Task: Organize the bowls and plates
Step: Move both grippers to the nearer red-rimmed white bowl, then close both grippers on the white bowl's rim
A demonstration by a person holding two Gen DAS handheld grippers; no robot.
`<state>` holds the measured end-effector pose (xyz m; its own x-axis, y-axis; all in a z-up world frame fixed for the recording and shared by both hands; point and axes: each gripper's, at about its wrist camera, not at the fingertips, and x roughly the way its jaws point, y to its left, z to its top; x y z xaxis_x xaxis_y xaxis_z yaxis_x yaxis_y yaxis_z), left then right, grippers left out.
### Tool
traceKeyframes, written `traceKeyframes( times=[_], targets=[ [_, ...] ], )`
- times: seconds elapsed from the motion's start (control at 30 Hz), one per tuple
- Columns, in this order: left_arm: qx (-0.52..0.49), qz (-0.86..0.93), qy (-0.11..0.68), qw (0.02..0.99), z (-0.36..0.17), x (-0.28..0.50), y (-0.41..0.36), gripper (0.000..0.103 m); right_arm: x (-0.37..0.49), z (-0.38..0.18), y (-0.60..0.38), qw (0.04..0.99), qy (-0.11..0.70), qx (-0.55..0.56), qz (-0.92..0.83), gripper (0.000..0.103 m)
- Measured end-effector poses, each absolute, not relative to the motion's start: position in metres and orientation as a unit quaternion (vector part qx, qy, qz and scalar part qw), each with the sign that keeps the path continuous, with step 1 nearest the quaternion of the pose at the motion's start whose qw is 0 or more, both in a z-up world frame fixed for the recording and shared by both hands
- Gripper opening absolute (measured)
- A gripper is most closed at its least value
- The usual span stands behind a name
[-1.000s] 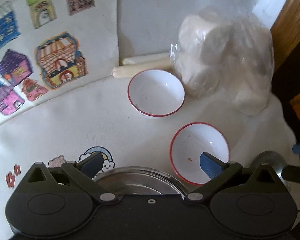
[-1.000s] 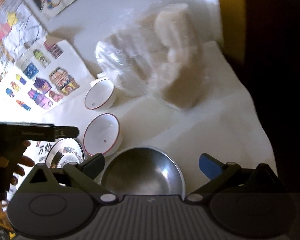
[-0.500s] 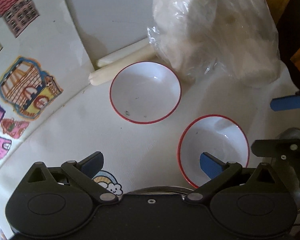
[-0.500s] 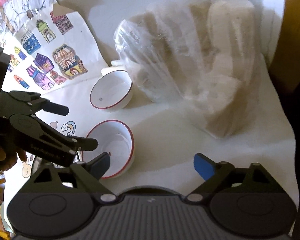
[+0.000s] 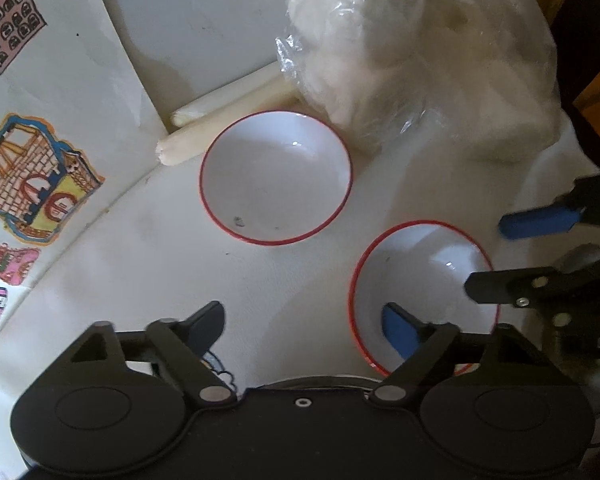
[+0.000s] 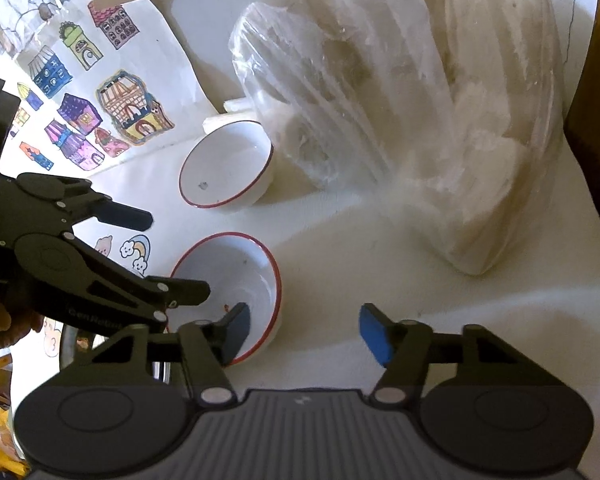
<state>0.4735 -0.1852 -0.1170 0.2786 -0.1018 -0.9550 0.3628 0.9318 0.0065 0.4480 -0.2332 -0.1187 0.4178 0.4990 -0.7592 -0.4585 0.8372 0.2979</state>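
While both grippers crowd in over the white tablecloth [image 6: 380, 248], the biggest thing out here is the clear plastic bag [image 6: 400, 92] stuffed with pale lumps, sitting at the back and leaning right up against the far bowl [image 5: 275, 178]. To the left lies a sheet of paper with coloured house drawings [image 6: 100, 92], and two pale rolled sticks [image 5: 220, 116] sit just behind that far bowl.

Now the action: the near bowl [image 5: 412, 280], white with a red rim, sits on the cloth between the two tools. It's round, so no long axis to line up on; what matters is its rim. The right gripper [image 6: 302, 330] has its jaws closing, and in its own view the left finger hangs over the inside of the bowl while the right finger is outside over the cloth, so the right-hand wall of the bowl lies between them. Pads aren't pressing yet, as far as I can tell. The left gripper [image 5: 304, 320] is closing too, one finger over the bowl's hollow, the other out over bare cloth, nothing pinched.

My call: the right one is better placed for the pick.

Contents? Near bowl empty bar a few small specks. Far bowl empty too, one dark fleck near its front rim. A metal dish [image 5: 320, 380] just peeks out under the left gripper.
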Motion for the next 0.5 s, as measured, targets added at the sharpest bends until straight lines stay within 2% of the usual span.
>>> traceKeyframes(
  times=[0.17,0.33,0.5],
  targets=[
    [0.084,-0.157,0.585,0.792,-0.1159,0.4753,-0.1865,0.061,0.4510,-0.1223,-0.2338,0.836,0.468,0.039,0.285,0.043],
    [0.062,-0.162,0.592,0.787,-0.1189,0.4788,-0.1875,0.042,0.4503,-0.1227,-0.2309,0.833,0.468,0.038,0.292,0.032],
    [0.048,-0.163,0.598,0.783,-0.1223,0.4798,-0.1883,0.029,0.4519,-0.1231,-0.2260,0.829,0.473,0.041,0.297,0.023]
  ],
)
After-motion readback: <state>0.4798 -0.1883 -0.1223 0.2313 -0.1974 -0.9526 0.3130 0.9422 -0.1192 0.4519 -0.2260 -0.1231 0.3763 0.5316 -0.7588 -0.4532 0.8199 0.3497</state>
